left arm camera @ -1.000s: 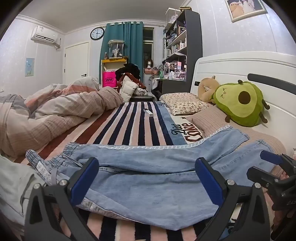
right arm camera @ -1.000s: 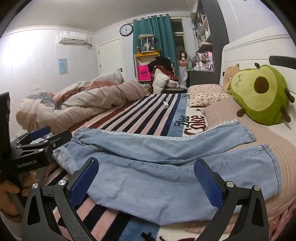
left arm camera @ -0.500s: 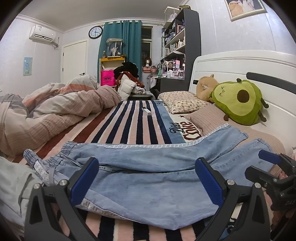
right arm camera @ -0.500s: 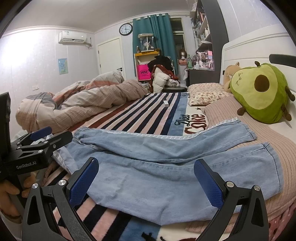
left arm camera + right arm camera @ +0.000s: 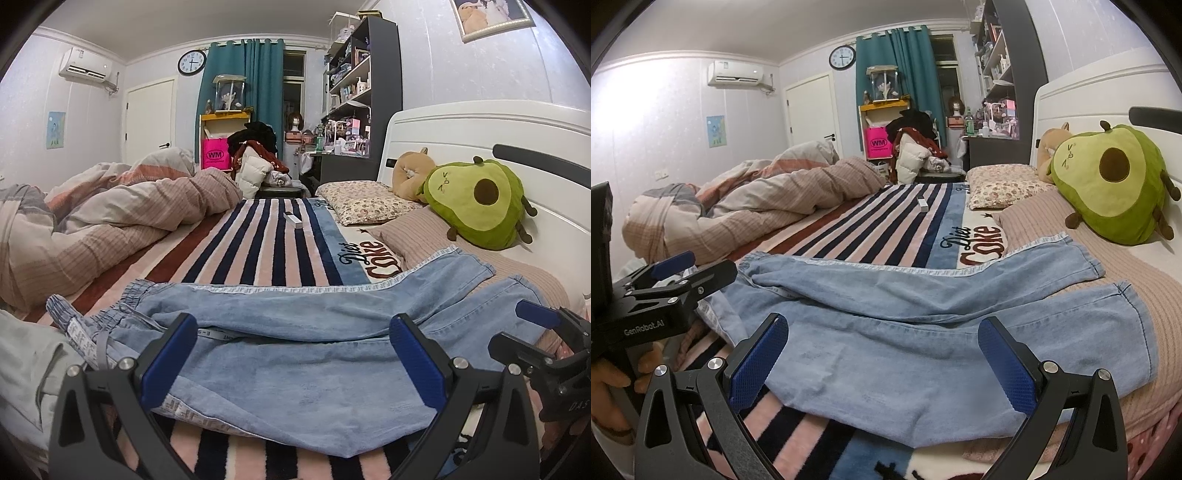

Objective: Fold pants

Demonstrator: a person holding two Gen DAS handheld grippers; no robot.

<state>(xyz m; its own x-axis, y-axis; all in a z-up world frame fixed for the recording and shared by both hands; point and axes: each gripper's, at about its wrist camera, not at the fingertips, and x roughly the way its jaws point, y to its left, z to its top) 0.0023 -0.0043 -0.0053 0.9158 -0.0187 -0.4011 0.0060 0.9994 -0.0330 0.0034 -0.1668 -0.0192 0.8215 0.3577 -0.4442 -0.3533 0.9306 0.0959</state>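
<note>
The bed (image 5: 280, 236) carries the pants (image 5: 295, 339) flat along its near edge, waistband left, 2 legs splayed right. The left gripper (image 5: 291, 354) and right gripper (image 5: 882, 354) hover with jaws wide apart, holding nothing. Pinching only 1 layer would likely drag the denim crooked; the splayed legs could fold unevenly.

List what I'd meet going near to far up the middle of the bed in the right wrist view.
Right gripper, open → light blue pants spread flat → striped blanket → small white box → pile of clothes past the bed's end → teal curtain.
</note>
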